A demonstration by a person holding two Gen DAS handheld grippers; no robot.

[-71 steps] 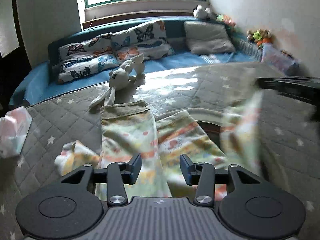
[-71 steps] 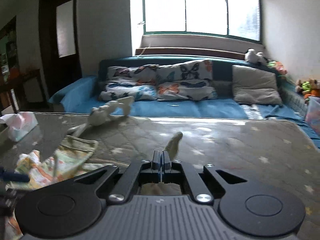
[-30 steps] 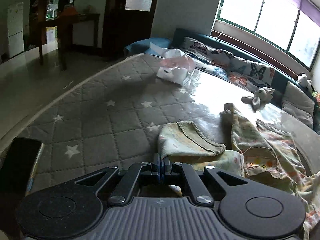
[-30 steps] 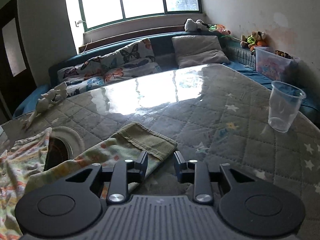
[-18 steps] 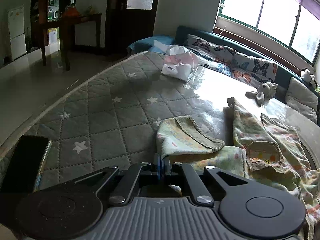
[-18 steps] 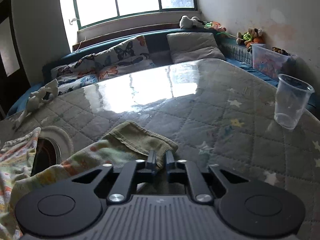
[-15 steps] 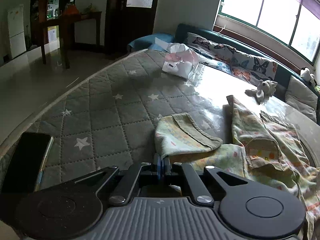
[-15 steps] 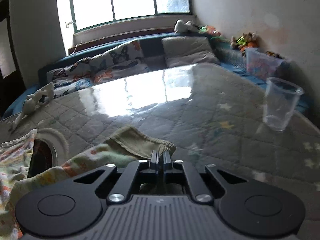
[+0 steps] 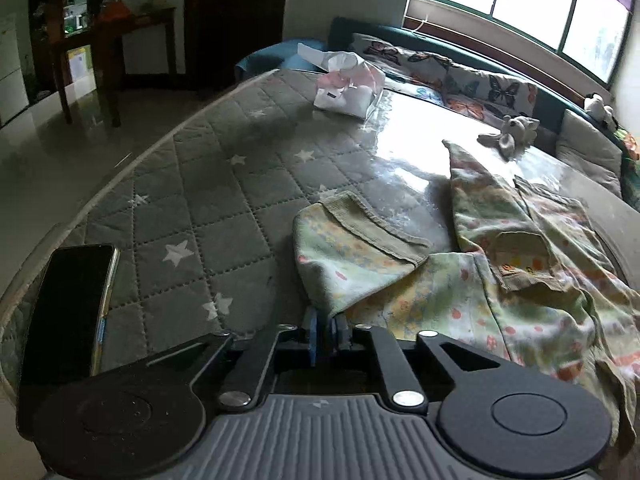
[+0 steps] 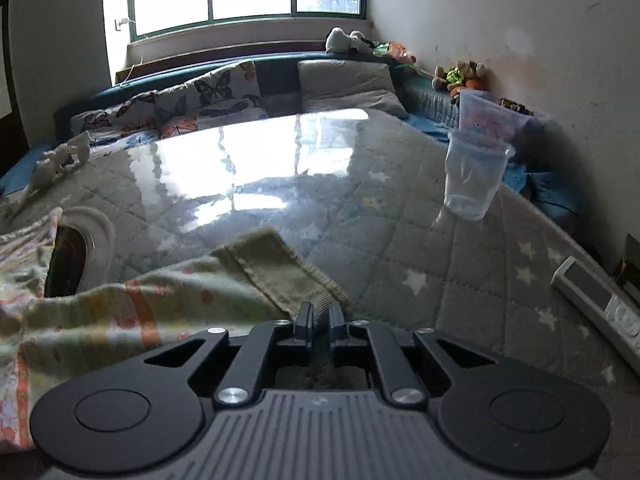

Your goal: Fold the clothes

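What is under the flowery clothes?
Under the flowery clothes lies the grey quilted cover with stars, and a round dark hole peeks out beside them. Whatever else lies beneath is covered by the cloth.

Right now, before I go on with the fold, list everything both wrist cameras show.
printed garment: one, pale green-yellow with orange, spread on table, both sleeve cuffs pinched
table: one, grey quilted star cover under a glossy sheet
phone: one, black, near table edge
tissue pack: one, white-pink, far side
plush toy: one, white, far edge
plastic cup: one, clear, upright
remote: one, pale grey, table edge
butterfly cushions: several, on blue sofa
left gripper: black, jaws just opening, cloth between
right gripper: black, jaws just opening slightly, cuff between
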